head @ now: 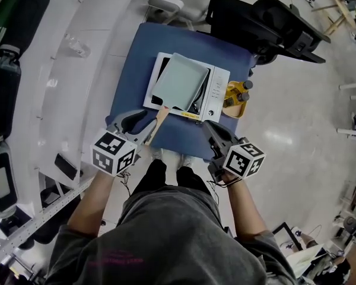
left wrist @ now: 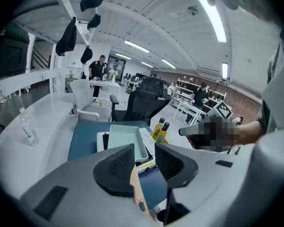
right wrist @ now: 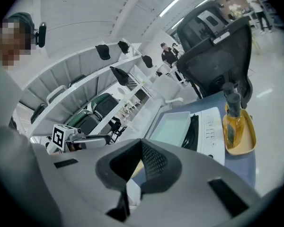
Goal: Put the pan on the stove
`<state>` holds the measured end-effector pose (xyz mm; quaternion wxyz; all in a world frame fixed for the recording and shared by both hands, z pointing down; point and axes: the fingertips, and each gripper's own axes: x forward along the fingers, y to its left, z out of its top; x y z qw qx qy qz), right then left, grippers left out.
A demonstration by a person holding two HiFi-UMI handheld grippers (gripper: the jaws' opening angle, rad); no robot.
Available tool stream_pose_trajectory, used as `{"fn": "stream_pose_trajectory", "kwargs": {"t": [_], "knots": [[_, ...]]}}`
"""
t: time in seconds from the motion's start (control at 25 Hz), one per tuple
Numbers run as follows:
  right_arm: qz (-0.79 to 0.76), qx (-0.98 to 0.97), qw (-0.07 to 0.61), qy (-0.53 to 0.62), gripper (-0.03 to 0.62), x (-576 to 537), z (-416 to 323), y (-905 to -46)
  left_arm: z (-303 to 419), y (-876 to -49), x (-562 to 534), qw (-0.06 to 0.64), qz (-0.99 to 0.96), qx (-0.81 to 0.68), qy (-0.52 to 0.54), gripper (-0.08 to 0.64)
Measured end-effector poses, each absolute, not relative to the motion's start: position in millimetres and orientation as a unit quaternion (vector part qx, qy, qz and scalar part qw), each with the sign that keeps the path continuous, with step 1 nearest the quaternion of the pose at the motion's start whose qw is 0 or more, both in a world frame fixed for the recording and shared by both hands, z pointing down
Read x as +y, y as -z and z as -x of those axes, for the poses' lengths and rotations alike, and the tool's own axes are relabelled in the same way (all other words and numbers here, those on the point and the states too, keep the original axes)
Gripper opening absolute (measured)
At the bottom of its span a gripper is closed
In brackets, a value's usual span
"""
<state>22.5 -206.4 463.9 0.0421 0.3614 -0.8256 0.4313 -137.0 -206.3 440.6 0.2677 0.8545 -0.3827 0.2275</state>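
A pale grey-green square pan (head: 179, 82) rests on the white induction stove (head: 218, 88), which stands on a blue table. Its wooden handle (head: 160, 116) points toward me. My left gripper (head: 143, 129) is at the handle's end. In the left gripper view the handle (left wrist: 137, 188) runs along the left pad, and a gap separates it from the right pad, so my left gripper (left wrist: 144, 151) is open. My right gripper (head: 210, 130) hovers off the stove's near right corner. In its own view my right gripper (right wrist: 141, 143) has its tips touching with nothing held, and the pan (right wrist: 173, 126) lies ahead.
A yellow tray (head: 232, 107) with oil bottles (head: 242, 91) stands right of the stove. A black office chair (head: 273, 16) is beyond the table. A white curved counter at the left carries a water bottle (left wrist: 28, 129). People stand far off in the room.
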Motion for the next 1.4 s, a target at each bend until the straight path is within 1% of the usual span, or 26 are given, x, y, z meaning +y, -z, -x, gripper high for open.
{"fn": "stream_pose_trajectory", "kwargs": {"t": [0.48,0.84,1.12,1.4], "knots": [[-0.368,-0.854,0.053,-0.363,0.003,-212.5,1.6,-418.0,146.9,-391.5,-209.4,0.210,-0.886,-0.383,-0.155,0.055],[-0.371,-0.869,0.054,-0.323,0.003,-208.4,20.4,-391.5,158.6,-374.7,-205.5,0.196,-0.895,-0.378,-0.131,0.029],[-0.369,-0.871,0.049,-0.321,0.003,-202.1,32.1,-384.2,165.5,-361.9,-202.0,0.182,-0.900,-0.378,-0.114,0.006],[-0.363,-0.877,0.044,-0.312,0.003,-196.0,41.9,-377.9,167.2,-358.4,-197.3,0.179,-0.905,-0.370,-0.107,0.003]]}}
